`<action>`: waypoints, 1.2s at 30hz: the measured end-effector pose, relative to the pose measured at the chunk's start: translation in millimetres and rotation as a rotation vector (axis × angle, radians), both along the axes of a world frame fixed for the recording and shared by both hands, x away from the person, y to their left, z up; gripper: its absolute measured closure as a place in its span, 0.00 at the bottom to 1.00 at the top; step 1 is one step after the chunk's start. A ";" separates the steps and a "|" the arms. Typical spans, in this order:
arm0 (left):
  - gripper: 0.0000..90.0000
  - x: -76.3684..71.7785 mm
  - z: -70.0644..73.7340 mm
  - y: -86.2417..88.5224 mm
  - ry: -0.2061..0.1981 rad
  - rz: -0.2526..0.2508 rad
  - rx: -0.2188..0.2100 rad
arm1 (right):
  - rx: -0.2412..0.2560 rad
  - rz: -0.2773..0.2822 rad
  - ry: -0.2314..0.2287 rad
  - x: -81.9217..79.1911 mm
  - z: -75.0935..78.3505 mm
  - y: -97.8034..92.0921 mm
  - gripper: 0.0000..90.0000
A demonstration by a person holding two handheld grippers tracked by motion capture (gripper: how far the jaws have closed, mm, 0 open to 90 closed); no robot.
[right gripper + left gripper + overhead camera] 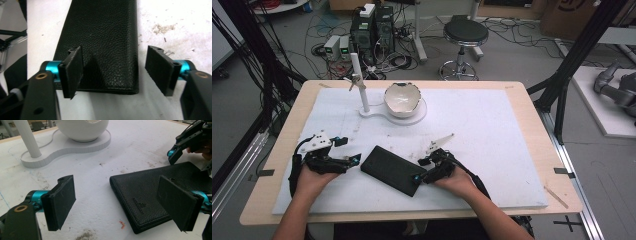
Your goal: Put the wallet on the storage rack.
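High view: a black wallet lies flat on the white mat that covers the wooden table, close to the near edge and about midway between the left and right edges, turned at a slant so one short end points toward the near right. The left gripper sits just beside the wallet's left end, held in the person's left hand. The right gripper is at the wallet's near-right end, held in the right hand.

Toward the far edge, left of the middle, a white bowl with a jagged, broken-looking rim rests on a flat white base, and a white post stands upright on the same base to the bowl's left.

Left gripper view: the left gripper has its two black pads spread wide, holding nothing. The wallet lies on the mat ahead, its corner reaching in between the pads, with a small embossed mark on the grained leather. The right gripper shows farther off at the wallet's other end.

Right gripper view: the right gripper is also spread wide, with its pads either side of the wallet's short end. One pad hangs over the leather, the other over the mat just beside the wallet's long edge. Whether either pad touches the wallet cannot be told.
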State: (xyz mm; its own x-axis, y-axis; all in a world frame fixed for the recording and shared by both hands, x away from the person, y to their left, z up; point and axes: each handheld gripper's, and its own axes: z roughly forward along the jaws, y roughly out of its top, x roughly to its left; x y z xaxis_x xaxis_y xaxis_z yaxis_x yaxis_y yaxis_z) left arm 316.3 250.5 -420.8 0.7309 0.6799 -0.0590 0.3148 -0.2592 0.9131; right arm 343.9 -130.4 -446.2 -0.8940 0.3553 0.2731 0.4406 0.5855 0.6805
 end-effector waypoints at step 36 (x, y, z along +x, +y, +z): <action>0.18 0.5 1.2 -0.2 0.003 -0.037 -0.061 | 0.018 0.068 -0.210 -18.5 41.9 -4.8 0.93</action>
State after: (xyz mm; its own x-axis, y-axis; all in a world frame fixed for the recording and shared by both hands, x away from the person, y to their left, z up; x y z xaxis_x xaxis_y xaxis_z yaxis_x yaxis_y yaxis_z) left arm 316.8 250.3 -419.6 0.7550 0.6477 -0.1018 0.3091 -0.2147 0.9265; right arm 325.4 -135.2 -404.2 -0.9536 0.2890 0.0842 0.2480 0.5956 0.7640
